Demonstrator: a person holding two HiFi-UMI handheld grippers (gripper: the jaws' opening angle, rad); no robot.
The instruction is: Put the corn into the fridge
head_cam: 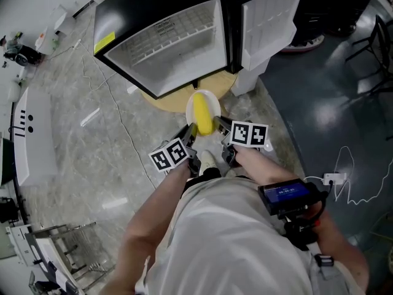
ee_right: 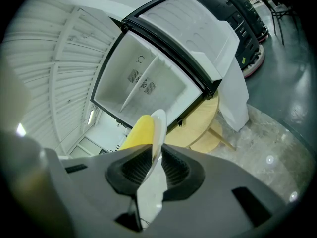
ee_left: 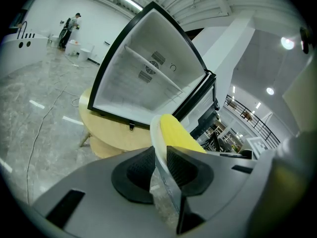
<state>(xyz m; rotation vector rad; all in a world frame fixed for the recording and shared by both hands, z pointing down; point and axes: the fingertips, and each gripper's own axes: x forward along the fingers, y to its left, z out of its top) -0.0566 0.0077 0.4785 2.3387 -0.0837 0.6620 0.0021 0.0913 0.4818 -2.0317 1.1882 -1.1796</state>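
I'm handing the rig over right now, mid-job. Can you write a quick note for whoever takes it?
Left claw: shut on the plate rim.
Right claw: shut on the opposite rim.
Corn lies on the plate, held up in front of the fridge.
Done: the fridge door is open and the corn is carried up to it.
Left: slide the plate inside and release both claws.

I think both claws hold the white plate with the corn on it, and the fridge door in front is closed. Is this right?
Not quite. The fridge door is open, not closed: the head view shows its white inside. The rest holds: the left claw and the right claw both grip the white plate carrying the corn.
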